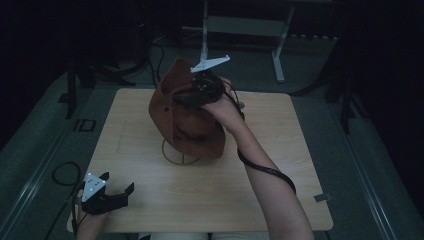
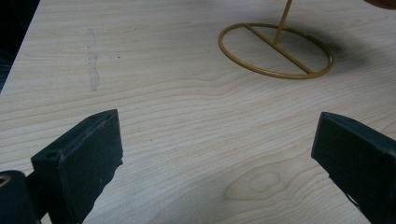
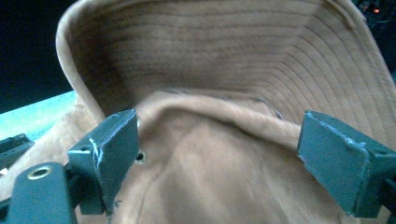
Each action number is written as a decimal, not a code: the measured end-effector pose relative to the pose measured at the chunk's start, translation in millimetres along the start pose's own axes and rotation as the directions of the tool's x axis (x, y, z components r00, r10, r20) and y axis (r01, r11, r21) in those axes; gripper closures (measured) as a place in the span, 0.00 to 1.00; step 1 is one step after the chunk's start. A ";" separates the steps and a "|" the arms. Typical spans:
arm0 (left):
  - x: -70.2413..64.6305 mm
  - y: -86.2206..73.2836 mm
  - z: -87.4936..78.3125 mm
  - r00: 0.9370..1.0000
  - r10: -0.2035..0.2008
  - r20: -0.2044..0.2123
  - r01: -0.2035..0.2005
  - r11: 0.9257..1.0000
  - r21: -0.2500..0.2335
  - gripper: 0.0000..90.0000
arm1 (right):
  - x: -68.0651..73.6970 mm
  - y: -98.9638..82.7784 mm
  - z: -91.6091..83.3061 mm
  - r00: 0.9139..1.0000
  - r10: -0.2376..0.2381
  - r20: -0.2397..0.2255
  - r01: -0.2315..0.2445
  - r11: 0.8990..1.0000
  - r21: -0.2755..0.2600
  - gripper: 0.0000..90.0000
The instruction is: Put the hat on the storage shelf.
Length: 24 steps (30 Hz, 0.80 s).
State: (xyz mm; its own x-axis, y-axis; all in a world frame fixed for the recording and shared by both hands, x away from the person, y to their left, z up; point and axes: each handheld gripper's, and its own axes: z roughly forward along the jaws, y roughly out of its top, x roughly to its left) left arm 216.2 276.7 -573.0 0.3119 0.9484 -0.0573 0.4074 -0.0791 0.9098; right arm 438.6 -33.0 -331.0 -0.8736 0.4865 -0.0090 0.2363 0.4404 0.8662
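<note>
Resting at the near left corner of the table [image 1: 280, 200], my left gripper [image 1: 120, 192] has its jaws wide apart and holds nothing. At the centre, the brown hat [image 1: 187, 120] sits on the gold stand [image 1: 176, 157]. My right gripper [image 1: 187, 95] is against the hat's crown, its jaws wide open on either side of the fabric and not pressing it.
</note>
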 end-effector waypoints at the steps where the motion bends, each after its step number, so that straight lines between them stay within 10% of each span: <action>1: 0.1 0.0 0.0 1.000 0.000 0.000 0.000 1.000 0.000 0.03 | -1.2 -2.5 -2.7 1.000 0.005 -0.003 -0.005 1.000 -0.008 0.14; 24: -4.3 -1.6 2.3 1.000 0.012 0.015 -0.012 1.000 0.010 0.03 | -10.0 -86.9 -43.2 0.999 -0.011 -0.036 0.010 0.999 -0.043 0.17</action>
State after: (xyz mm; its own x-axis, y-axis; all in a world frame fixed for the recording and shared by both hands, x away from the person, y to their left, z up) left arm 216.2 272.0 -575.2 0.3301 0.9425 -0.0524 0.4117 -0.0938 0.9065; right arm 408.4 -108.7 -384.6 -0.8911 0.4539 -0.0009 0.2090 0.4120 0.8869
